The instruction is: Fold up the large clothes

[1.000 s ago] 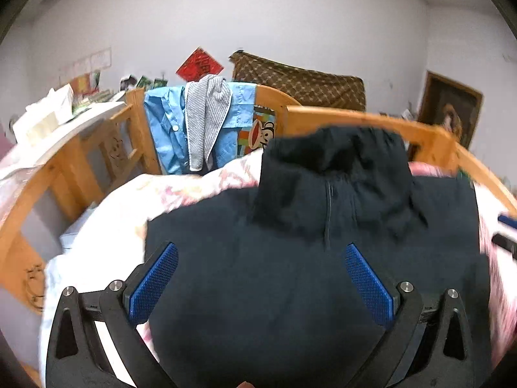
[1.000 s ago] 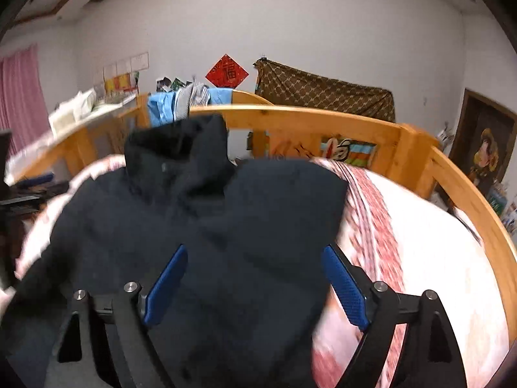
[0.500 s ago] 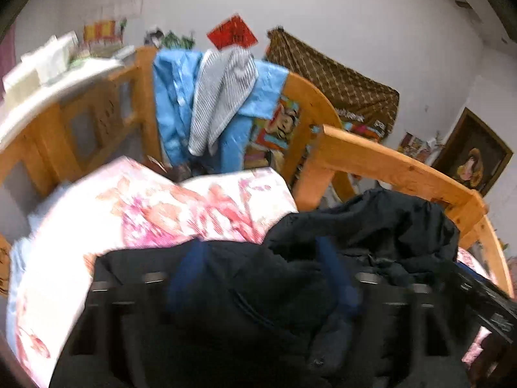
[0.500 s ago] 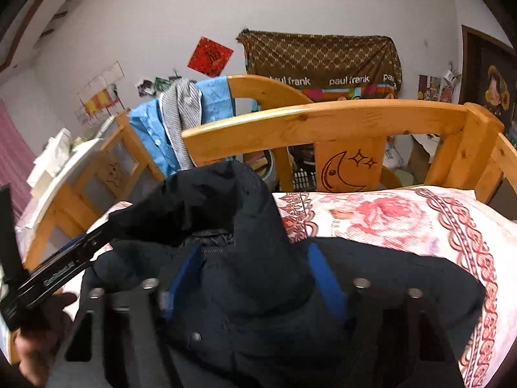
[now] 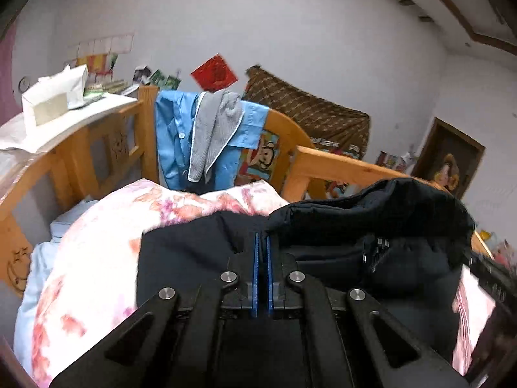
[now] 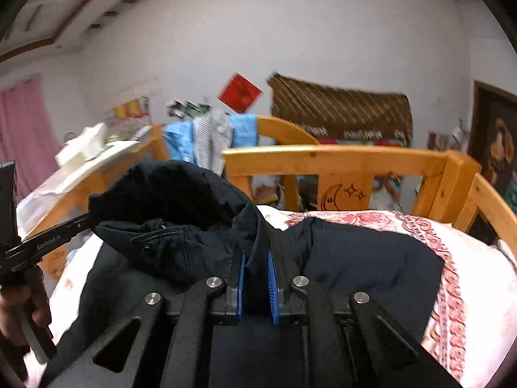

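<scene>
A large dark navy padded jacket (image 5: 194, 252) lies on a floral quilt on the bed; it also shows in the right wrist view (image 6: 362, 258). Its hood (image 5: 381, 213) is lifted and folded toward me, also seen in the right wrist view (image 6: 168, 194). My left gripper (image 5: 261, 242) is shut on the jacket's hood edge at its left side. My right gripper (image 6: 257, 258) is shut on the hood's right side, with fabric pinched between the blue pads. The left gripper's body shows at the left of the right wrist view (image 6: 48, 242).
A wooden bed rail (image 6: 339, 158) runs along the far side, with a blue shirt and grey striped cloth (image 5: 210, 129) hung over the headboard. A shelf with a white tissue box (image 5: 51, 97) stands at the left. The floral quilt (image 5: 97, 242) covers the bed.
Both grippers moved from open above the flat jacket to its hood and closed on it. The hood is now raised off the quilt.
</scene>
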### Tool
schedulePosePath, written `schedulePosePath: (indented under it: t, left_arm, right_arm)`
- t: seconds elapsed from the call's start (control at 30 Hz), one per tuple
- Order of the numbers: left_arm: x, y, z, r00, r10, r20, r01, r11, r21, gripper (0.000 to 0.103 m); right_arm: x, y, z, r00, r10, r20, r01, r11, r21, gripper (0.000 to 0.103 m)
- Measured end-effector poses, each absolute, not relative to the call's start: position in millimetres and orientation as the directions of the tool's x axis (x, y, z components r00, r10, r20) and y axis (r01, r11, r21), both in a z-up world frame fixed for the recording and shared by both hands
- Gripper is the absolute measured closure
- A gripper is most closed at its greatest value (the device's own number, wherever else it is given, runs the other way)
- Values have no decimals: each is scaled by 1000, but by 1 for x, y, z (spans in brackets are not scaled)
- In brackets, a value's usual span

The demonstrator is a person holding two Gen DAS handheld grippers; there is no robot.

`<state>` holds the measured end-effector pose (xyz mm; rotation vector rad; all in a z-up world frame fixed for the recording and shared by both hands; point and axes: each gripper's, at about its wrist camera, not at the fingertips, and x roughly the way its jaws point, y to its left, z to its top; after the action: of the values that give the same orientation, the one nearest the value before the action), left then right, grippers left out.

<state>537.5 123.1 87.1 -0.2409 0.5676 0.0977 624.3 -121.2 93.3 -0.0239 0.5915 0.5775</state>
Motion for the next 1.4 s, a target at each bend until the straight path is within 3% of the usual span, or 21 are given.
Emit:
schedulePosePath:
  t: [0.17, 0.3, 0.63, 0.77, 1.27, 1.4]
  left_arm:
    - [453, 97, 80, 865, -12, -502, -80, 984, -161, 101]
    - [422, 83, 60, 862, -33, -506, -57, 985, -161, 101]
    - [459, 77, -15, 756, -8, -655, -92, 989, -118, 101]
    - [467, 67, -27, 747, 25, -664, -80, 995, -53, 101]
    - [475, 70, -36, 729, 52, -682, -91, 996, -21, 101]
    - [474, 76, -34, 732, 34, -681, -89, 995, -46, 101]
  right_arm:
    - [562, -136, 82, 709, 509, -489, -565, 824, 38, 92]
    - [533, -143, 56, 718, 477, -508, -567, 823, -28, 92]
    - [550, -125, -23, 680, 383, -625, -498, 867, -10, 95]
    - [561, -120, -44, 667, 354, -655, -484, 875, -20, 97]
    - [561, -117, -44, 658, 357, -663, -483, 876, -7, 101]
    - [544, -143, -18, 653, 409, -637, -477, 876, 72, 93]
